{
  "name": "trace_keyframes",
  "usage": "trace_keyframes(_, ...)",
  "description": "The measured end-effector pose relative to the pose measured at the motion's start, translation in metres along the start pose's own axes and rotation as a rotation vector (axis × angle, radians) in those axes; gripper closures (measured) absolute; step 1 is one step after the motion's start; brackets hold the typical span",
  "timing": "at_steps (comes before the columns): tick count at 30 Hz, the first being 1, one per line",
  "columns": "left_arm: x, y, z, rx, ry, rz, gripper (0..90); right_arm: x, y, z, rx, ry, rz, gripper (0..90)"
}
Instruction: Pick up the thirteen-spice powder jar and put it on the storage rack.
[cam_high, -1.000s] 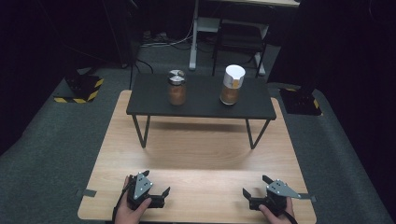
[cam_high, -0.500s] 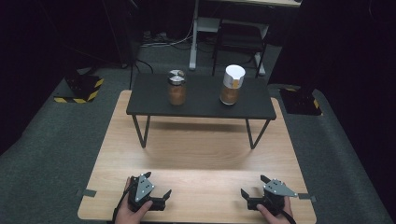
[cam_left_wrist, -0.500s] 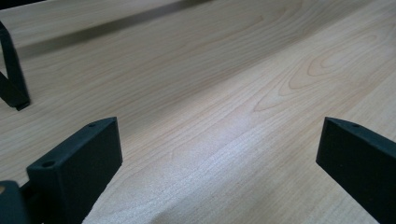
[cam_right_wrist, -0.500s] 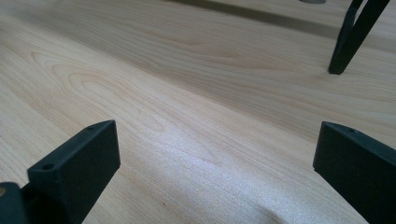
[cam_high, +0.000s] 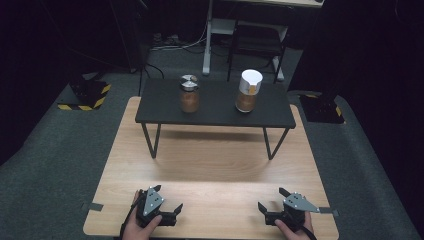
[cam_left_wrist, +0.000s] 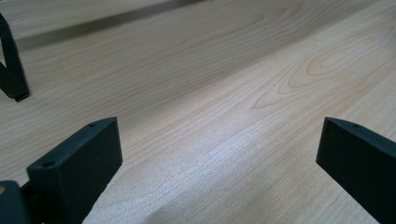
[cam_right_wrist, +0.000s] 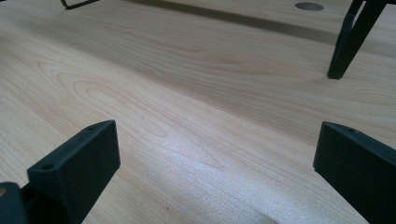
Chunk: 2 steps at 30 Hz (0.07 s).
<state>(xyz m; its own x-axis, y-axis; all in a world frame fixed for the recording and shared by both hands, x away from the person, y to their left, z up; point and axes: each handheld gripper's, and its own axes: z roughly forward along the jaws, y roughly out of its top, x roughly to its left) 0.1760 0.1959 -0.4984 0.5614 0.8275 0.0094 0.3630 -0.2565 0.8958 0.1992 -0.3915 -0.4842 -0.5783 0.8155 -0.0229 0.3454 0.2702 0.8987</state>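
The left hand-held gripper (cam_high: 170, 212) is rested on the near edge of the wooden table (cam_high: 215, 165); its jaws are spread wide and nothing is held between them, as is confirmed in the left gripper view, where bare wood grain lies between the two black jaws. The right hand-held gripper (cam_high: 272, 212) is set at the opposite near corner, likewise wide open and empty; in the right gripper view one leg (cam_right_wrist: 348, 39) of the black stand is seen ahead.

Compared with the frames of a second and half a second ago, almost nothing is altered; both grippers are kept at the same places, with only a slight settling of the hands. This is judged to be a rest pose, with no reach yet begun.

The two jars are placed on the black stand (cam_high: 215, 112) at the far side, well apart from both grippers; the jar with the metal lid (cam_high: 189, 93) is at the left and the jar with the white cap (cam_high: 248, 90) at the right, both upright. A forward reach over the open table is judged to be required next.
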Motion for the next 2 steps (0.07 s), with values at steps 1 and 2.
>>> trace_keyframes(1,0.0000,0.0000,0.0000,0.000,0.000,0.000,0.6,0.0000,0.0000,0.0000,0.000,0.000,0.000,0.2)
trace_keyframes(2,-0.0003,-0.0003,-0.0001,-0.002,0.003,-0.003,0.6,-0.0003,-0.0003,-0.0001,-0.001,0.000,0.003,0.1)
